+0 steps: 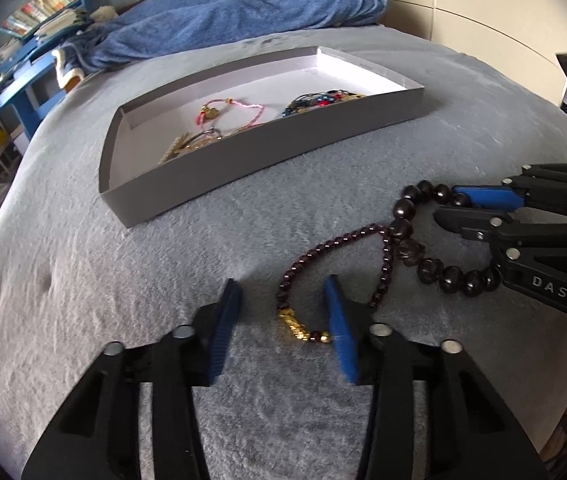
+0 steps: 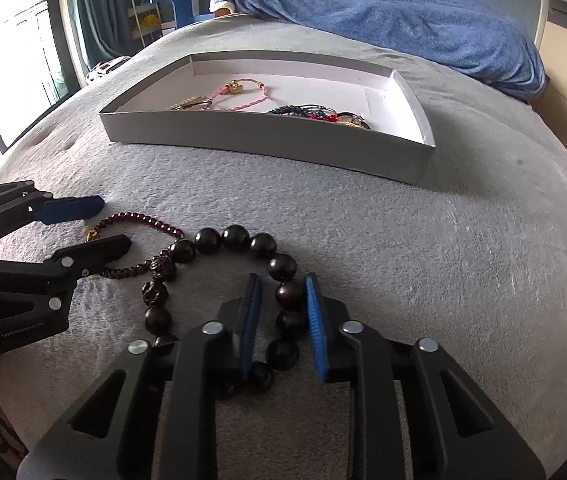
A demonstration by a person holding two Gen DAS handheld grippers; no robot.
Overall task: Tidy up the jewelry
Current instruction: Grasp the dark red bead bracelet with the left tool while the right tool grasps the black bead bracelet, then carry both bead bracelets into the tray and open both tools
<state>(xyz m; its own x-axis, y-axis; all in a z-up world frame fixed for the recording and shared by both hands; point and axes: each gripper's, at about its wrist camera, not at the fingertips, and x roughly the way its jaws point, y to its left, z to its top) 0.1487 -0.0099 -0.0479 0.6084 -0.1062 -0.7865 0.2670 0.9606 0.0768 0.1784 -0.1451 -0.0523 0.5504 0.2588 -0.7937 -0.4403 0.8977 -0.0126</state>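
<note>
Two bracelets lie tangled on the grey blanket (image 1: 163, 264). The thin dark-red bead bracelet (image 1: 323, 246) has a gold charm (image 1: 295, 326), which sits between the blue pads of my left gripper (image 1: 282, 284). Those pads stand apart and do not press on it. The large dark bead bracelet (image 2: 235, 236) runs between the pads of my right gripper (image 2: 282, 279), close to the right pad, with a gap at the left one. In the other views I see the left gripper (image 2: 115, 222) and the right gripper (image 1: 445, 203) from the side.
A shallow grey box (image 1: 243, 160) (image 2: 263, 136) stands beyond the bracelets and holds a pink cord bracelet (image 1: 235, 110), gold pieces and dark blue and red beads (image 1: 315, 102). A blue blanket (image 2: 403, 12) lies behind it. Blue bookshelves (image 1: 43, 12) stand past the bed.
</note>
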